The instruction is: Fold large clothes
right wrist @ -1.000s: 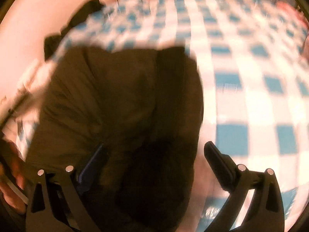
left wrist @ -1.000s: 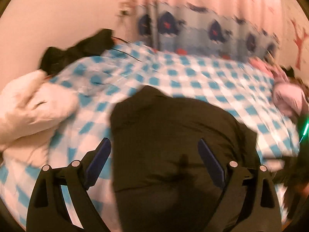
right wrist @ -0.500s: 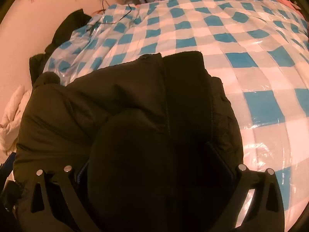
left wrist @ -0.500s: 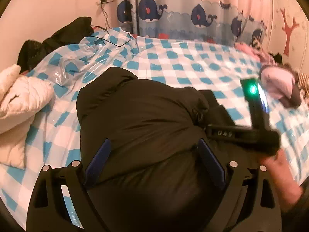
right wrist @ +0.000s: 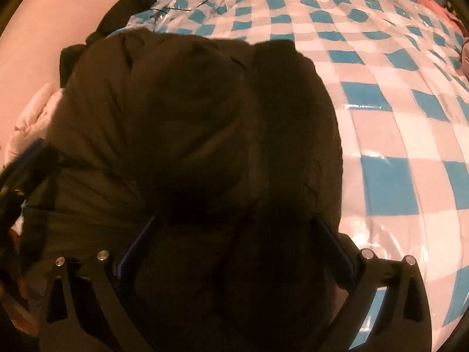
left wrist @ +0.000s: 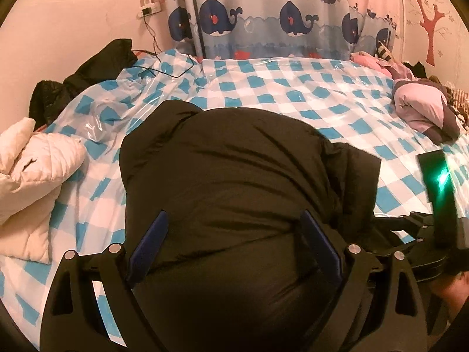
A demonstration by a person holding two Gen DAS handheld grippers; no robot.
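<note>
Bulk of the black puffer jacket (left wrist: 234,176) sits in a rounded heap on the bed's blue-and-white checked cover (left wrist: 293,88), and both tools bear on its near end. Taking the jacket as the landmark: its long axis runs away from the fingers toward the whale-print curtain (left wrist: 263,23), with the narrower folded flap along its right edge. The left gripper (left wrist: 234,243) stands at the jacket's near end, fingers spread wide with padded fabric swelling up between them; they straddle the bulge and pinch nothing that I can see. The right gripper (right wrist: 231,249) is just beside it, toward the jacket's right flank, equally wide, with dark fabric filling the gap; whether its fingers (right wrist: 331,243) touch cloth is hard to tell in the shadow. Both tools sit about equally close to the near hem, so either could take it. I judge the next fold would carry that near end forward over the far part. Left of the jacket lies a cream quilted garment (left wrist: 32,182); far right, a pink one (left wrist: 422,108).
</note>
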